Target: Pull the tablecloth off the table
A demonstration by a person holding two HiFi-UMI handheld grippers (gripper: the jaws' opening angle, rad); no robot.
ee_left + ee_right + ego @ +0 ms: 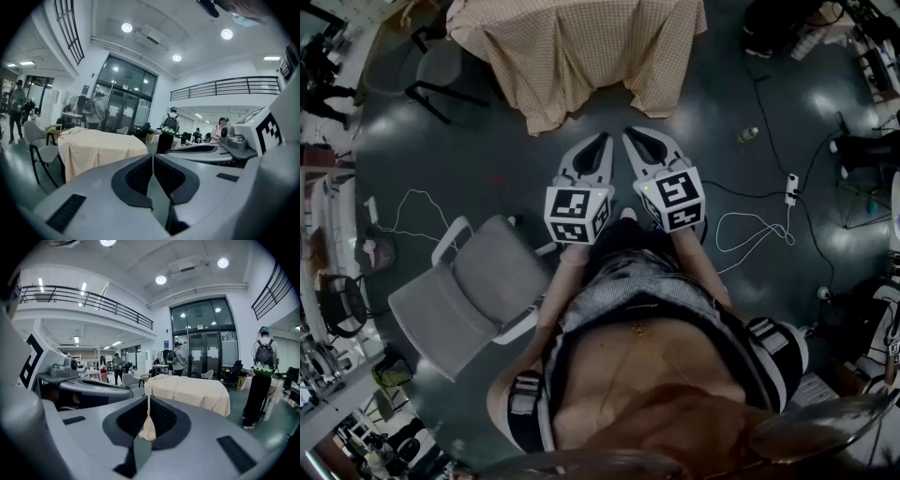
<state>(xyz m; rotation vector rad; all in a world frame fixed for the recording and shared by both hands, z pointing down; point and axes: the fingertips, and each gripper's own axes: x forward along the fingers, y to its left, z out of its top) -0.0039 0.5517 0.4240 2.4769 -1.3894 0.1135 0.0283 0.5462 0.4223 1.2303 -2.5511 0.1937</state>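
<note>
Both tools closed — left tool (pixel 606 139) empty, right tool (pixel 630 136) (on a beige scrap (pixel 148 427)) — tablecloth (pixel 581 47) ahead, apart.

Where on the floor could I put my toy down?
Bare floor lies between the tablecloth and the grey chair. There is more between the tablecloth and the bottle. Further right it is crowded, with cables and a power strip.
</note>
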